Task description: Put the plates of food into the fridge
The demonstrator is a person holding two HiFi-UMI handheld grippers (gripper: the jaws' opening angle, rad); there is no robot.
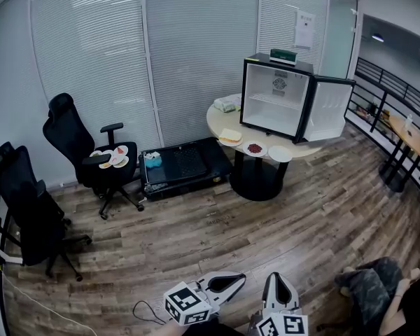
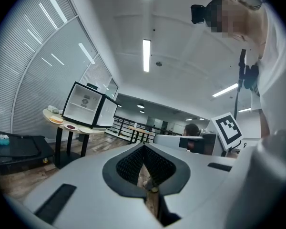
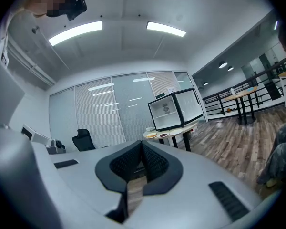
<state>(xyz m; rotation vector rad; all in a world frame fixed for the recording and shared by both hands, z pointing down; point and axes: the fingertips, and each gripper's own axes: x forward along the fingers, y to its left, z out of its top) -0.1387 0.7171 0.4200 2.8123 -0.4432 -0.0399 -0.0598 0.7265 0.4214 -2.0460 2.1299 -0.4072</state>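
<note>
At the bottom edge of the head view both tools point level into the room. The left gripper (image 1: 229, 281) has its fingers pressed together on nothing, and the right gripper (image 1: 279, 285) is likewise closed and empty. No plate is in hand, so the task looks to be at its very start: the approach across the room comes first, and the fingers must open before any plate rim can be taken.

At lower right a seated person (image 1: 369, 287) is near the right gripper but off the straight line ahead. The wooden floor (image 1: 217, 236) between the grippers and the table is bare.

At left stands an office chair (image 1: 28, 208). Further back, a second chair (image 1: 77, 138) carries several small plates of food (image 1: 112, 158) on its seat. Beside that, a black case (image 1: 185, 163) lies on the floor with a teal object (image 1: 152, 159) on it, close to the table's foot; it could get in the way of an approach from the left.

In the upper middle is the round table (image 1: 213, 123). On its near edge sit a plate with a sandwich (image 1: 230, 136), a plate of red food (image 1: 254, 148) and a white plate (image 1: 281, 154) whose contents I cannot make out. Just behind them stands the mini fridge (image 1: 276, 93), its door (image 1: 329, 109) swung open to the right and its shelves looking empty, so nothing bars loading. A pale packet (image 1: 227, 103) lies left of the fridge and a green box (image 1: 283, 56) rests on top.
</note>
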